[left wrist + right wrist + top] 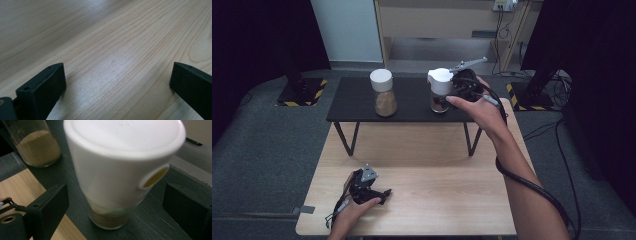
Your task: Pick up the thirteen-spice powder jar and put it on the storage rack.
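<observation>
Two glass jars with white caps stand on a black shelf (357, 107). The right jar (439, 90) (120, 170) holds a little brown powder and has a round pour hole in its cap. My right gripper (456, 94) (115, 195) is open, one jaw on each side of this jar with a gap at both. The left jar (383, 92) (37, 145) holds more powder and stands apart. Low on the wooden table (427, 165), my left gripper (382, 194) (117, 85) lies open with only bare wood between its jaws.
The black shelf stands on thin legs at the far half of the table. A cable trails from the right gripper along the forearm. Dark curtains, stand bases with yellow-black tape and grey floor surround the table.
</observation>
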